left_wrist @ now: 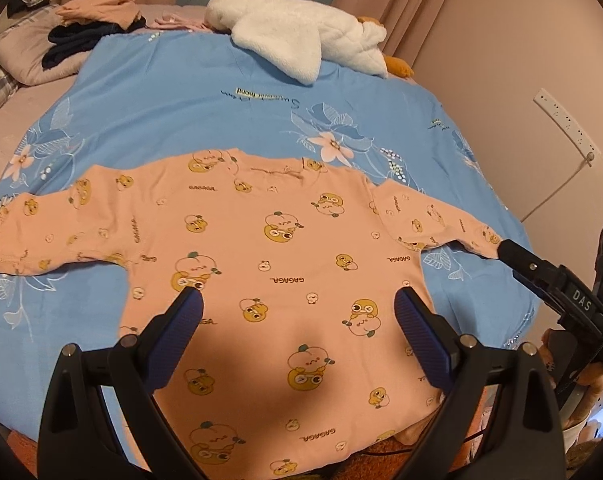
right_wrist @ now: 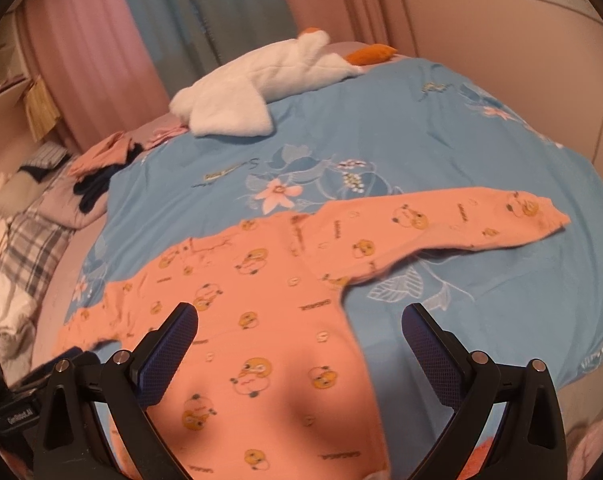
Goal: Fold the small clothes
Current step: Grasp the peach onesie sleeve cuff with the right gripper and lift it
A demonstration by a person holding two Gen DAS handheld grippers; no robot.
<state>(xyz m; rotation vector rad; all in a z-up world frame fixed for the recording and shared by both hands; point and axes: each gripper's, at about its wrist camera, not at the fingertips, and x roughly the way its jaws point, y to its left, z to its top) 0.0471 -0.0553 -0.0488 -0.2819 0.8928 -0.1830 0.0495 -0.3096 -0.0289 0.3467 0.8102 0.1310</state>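
A small pink long-sleeved shirt (left_wrist: 285,240) printed with yellow ducks lies flat on the blue floral bedsheet (left_wrist: 189,92), sleeves spread to both sides and collar away from me. My left gripper (left_wrist: 299,306) hovers open over the shirt's lower body, with nothing between its blue pads. My right gripper (right_wrist: 301,318) is open too, above the shirt's right side (right_wrist: 261,280) near the armpit. In the left wrist view, the right gripper (left_wrist: 507,250) shows its tip by the right sleeve cuff (left_wrist: 481,240). In the right wrist view that sleeve (right_wrist: 461,220) stretches out to the right.
A white plush goose (left_wrist: 301,36) with orange feet lies at the far end of the bed. Folded pink and dark clothes (left_wrist: 93,24) sit on a pillow at the far left. A wall with a power strip (left_wrist: 565,120) bounds the right side; curtains (right_wrist: 205,20) hang behind.
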